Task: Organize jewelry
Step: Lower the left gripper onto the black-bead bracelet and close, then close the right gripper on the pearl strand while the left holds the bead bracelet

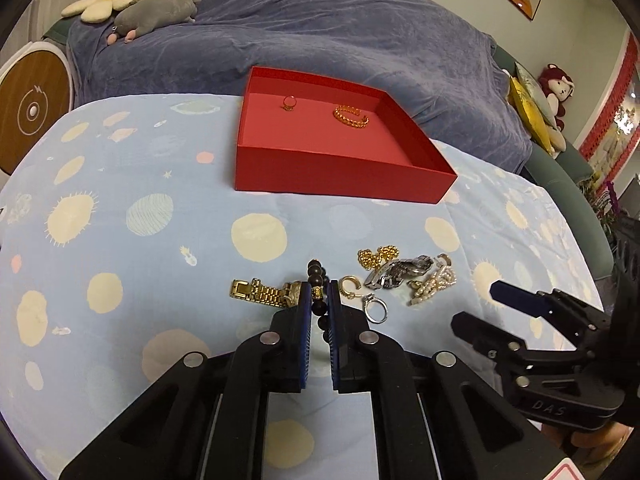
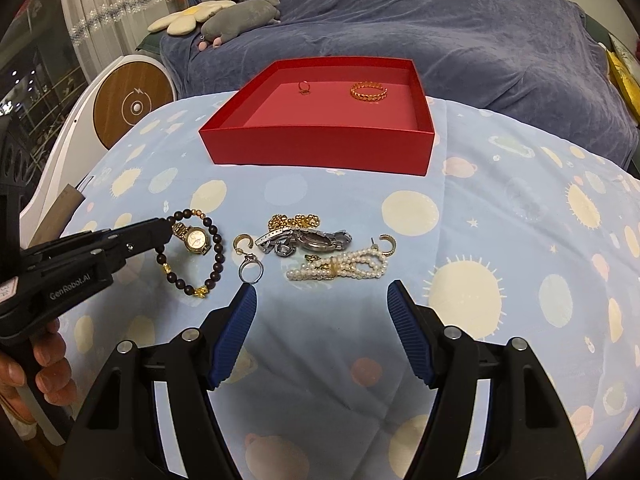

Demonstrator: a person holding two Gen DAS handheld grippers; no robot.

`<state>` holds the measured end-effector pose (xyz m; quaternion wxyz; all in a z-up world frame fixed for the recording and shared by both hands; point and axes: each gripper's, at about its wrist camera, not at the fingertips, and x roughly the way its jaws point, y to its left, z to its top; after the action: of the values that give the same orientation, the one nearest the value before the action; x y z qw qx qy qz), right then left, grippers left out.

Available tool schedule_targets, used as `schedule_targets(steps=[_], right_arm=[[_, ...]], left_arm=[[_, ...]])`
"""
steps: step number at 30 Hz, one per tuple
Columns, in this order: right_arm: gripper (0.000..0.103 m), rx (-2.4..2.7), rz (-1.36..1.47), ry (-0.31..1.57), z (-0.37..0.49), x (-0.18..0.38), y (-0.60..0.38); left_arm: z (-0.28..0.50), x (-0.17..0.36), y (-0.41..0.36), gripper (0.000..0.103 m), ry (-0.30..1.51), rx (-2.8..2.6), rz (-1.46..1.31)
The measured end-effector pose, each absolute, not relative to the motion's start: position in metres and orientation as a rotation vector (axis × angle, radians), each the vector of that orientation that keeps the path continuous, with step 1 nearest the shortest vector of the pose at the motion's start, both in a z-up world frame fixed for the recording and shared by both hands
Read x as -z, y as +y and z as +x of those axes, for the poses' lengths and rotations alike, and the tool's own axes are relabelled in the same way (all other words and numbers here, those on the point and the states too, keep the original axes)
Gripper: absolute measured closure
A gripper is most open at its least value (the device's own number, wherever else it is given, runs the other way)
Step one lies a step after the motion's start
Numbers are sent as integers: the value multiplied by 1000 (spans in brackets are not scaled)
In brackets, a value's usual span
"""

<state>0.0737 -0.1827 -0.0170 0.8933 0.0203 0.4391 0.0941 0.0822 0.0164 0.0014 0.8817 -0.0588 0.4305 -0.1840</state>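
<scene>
Dark wooden bead bracelet (image 1: 319,280) is pinched in the clenched left gripper (image 1: 320,300) and may snag the gold watch (image 2: 195,239) inside its loop, while the right gripper (image 2: 322,292) hangs released.

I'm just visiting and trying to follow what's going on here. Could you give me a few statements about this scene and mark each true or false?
1. The red box holds two gold pieces. True.
2. The left gripper is shut on the dark bead bracelet. True.
3. The right gripper grips the pearl bow. False: it is open, holding nothing.
4. The silver ring lies in the box. False: it lies on the blue cloth.
</scene>
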Motion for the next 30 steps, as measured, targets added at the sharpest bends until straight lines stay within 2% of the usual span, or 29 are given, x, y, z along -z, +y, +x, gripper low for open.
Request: schedule_targets(steps=[4,6,13,19,26,27,30], right_arm=[[39,-208,74,922,80,23,-181],[44,-214,98,922,84,25,-181],[46,-217,194,962,100,40,-183],[54,-159,179,965,112,48,-186],[75,-137,152,962,110,48,-189],[84,-134,146,964,108,47,-189],[89,-134,130,964,105,46,-190]], left_arm=[[83,-11,16,98,881,395,-142],[84,-15,16,98,878,399,-152],[86,-21,17,97,870,390,-173],[90,-25,19,98,869,384,-191],[90,-21,17,97,876,376,-168],[90,-20,17,97,878,373,-162],[89,-18,16,98,880,368,-147]])
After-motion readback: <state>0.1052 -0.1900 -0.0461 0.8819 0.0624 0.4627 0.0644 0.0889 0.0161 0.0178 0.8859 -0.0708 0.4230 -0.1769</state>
